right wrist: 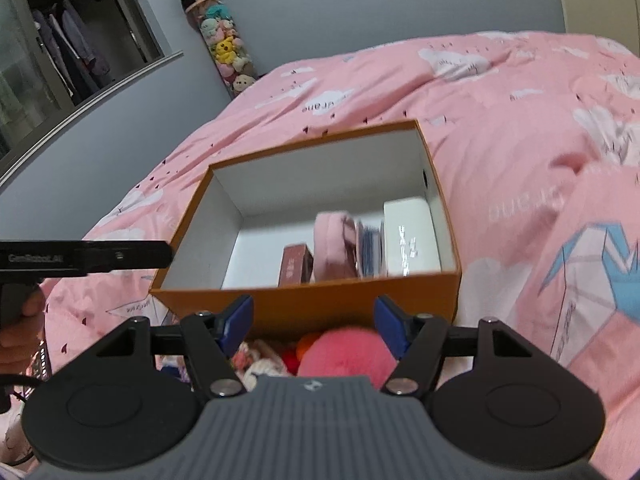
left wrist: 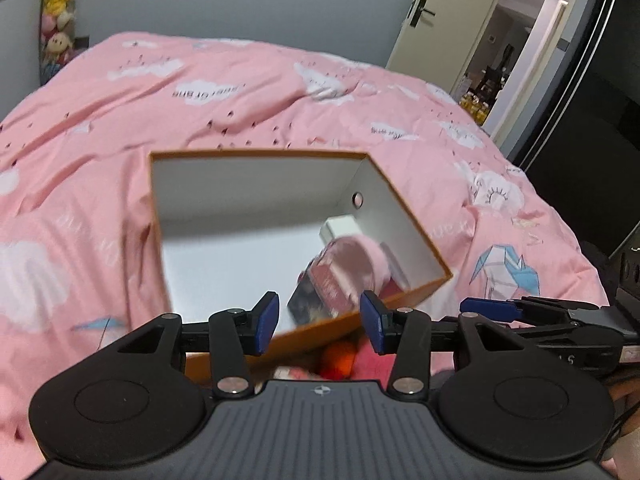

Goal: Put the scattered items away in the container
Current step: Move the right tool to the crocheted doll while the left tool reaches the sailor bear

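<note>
Both tools are angled downward. The left tool (left wrist: pixel 319 322) is held with its jaws apart, nothing gripped. The right tool (right wrist: pixel 313 326) is spread wider, likewise empty, beside the left.

Your views are evenly lit, soft shadows, box (right wrist: pixel 304 304) contents motion-blurred (fisheye bends the far edges), doorway (left wrist: pixel 516 40) bright.
</note>
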{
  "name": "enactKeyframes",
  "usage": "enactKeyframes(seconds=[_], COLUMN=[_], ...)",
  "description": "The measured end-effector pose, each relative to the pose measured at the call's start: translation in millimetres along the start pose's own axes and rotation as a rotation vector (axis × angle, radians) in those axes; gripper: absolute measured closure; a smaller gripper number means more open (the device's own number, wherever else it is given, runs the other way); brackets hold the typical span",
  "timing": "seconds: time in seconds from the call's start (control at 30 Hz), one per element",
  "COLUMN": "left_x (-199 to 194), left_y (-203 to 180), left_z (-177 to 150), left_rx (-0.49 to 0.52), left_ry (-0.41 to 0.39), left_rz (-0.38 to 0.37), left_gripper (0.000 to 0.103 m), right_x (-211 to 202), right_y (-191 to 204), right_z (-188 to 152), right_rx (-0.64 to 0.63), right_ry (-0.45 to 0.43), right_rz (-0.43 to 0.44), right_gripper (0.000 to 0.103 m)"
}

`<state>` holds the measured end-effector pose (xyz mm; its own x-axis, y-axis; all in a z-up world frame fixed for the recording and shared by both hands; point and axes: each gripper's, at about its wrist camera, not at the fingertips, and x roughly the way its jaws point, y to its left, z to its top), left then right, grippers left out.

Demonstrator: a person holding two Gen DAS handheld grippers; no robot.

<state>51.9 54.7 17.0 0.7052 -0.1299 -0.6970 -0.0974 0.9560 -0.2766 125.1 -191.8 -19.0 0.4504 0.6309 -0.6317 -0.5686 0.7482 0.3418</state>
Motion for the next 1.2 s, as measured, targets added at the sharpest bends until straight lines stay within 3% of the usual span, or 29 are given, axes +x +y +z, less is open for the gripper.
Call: enactKeyframes(seconds=[0.17, 0.3, 0.6, 0.83, 1.03, 1.2], left_x=[-13, -12, 14, 35, 47, 53], left_y=[8, 16, 55, 63, 66, 68], left_z=[-19, -38, -72, -81, -84, -87], left_rx=[0.039, 0.021, -0.263, -0.362, -0.389, -0.398], left_ry=[0.053, 0.154, 0.362, 0.45, 0.485, 0.503], left_rz=[0.044, 0.094, 0.103, 0.095, 0.12, 0.132], left_gripper=[0.047, 0.045, 0.045, 0.039, 0.038, 0.038], right_x=[-2, 0, 16, 35, 57, 78], right_y=[8, 14, 40, 60, 78, 81], right_z=[-18, -34, -45, -47, -46, -42], right_rx=[-0.01, -0.014, -0.122, -0.347, -0.62, -0.722], right_ry=[0.051, 0.102, 0.172, 0.262, 0.283, 0.317], right_rz=[-0.021, -0.005, 0.047, 0.115, 0.094, 0.131], right_gripper=[0.034, 0.034, 0.04, 0.041, 0.041, 0.041])
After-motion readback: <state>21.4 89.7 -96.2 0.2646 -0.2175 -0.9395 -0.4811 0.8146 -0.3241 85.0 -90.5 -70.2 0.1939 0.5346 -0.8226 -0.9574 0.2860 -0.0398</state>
